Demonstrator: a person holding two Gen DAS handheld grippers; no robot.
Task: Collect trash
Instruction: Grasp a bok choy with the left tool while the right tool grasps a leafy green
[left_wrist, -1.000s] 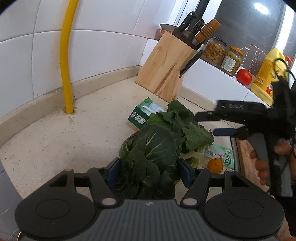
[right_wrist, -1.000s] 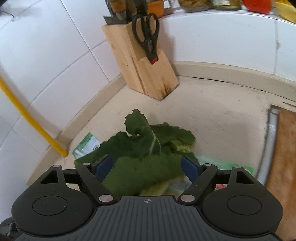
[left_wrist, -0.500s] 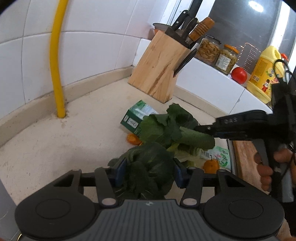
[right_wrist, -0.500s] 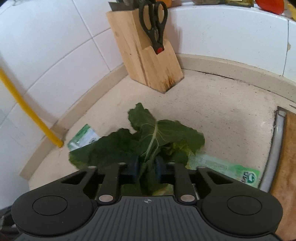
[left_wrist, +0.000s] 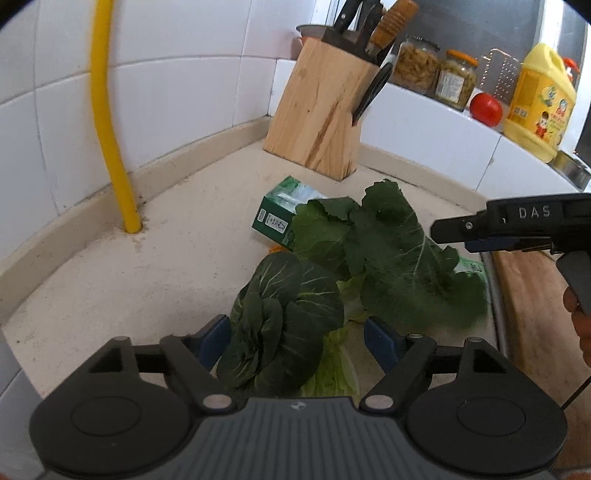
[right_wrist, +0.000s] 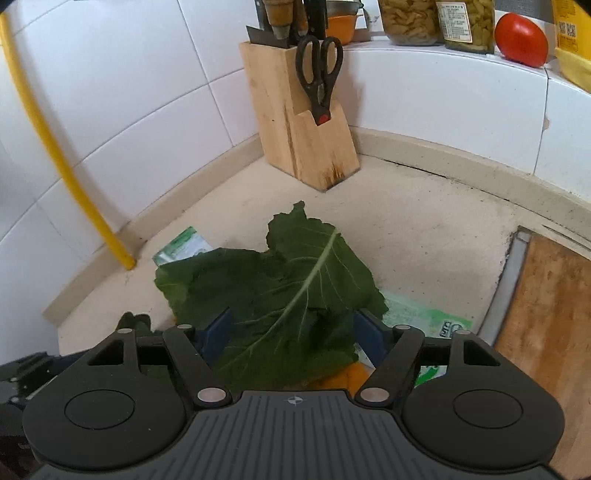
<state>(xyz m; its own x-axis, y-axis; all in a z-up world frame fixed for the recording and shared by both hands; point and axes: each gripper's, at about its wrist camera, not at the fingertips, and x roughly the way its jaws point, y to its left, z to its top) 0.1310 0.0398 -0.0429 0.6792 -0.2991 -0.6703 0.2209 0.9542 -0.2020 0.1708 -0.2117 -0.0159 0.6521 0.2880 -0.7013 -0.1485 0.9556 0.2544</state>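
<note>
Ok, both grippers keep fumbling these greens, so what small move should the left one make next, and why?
Probably close the left gripper on the dark green crumpled leaf bunch: its jaws are opening, the bunch sits between the blue pads, and neither visibly presses it.

Beige speckled countertop (left_wrist: 110, 280), bounded by white tiled walls (left_wrist: 177, 74) meeting in a corner. Yellow pipe (left_wrist: 107, 122), vertical, entering the countertop beside the left wall. Wooden knife block (right_wrist: 295, 122) in the corner, holding knives and black-handled scissors (right_wrist: 319, 77). White ledge (right_wrist: 443, 81) behind, carrying: two glass jars of preserved food (left_wrist: 436, 72), side by side; red tomato (right_wrist: 521, 40) just beside them; yellow plastic jug (left_wrist: 539, 99) further right. Wooden cutting board (right_wrist: 546, 317) at the countertop's right edge, metal strip along its near side.
</note>
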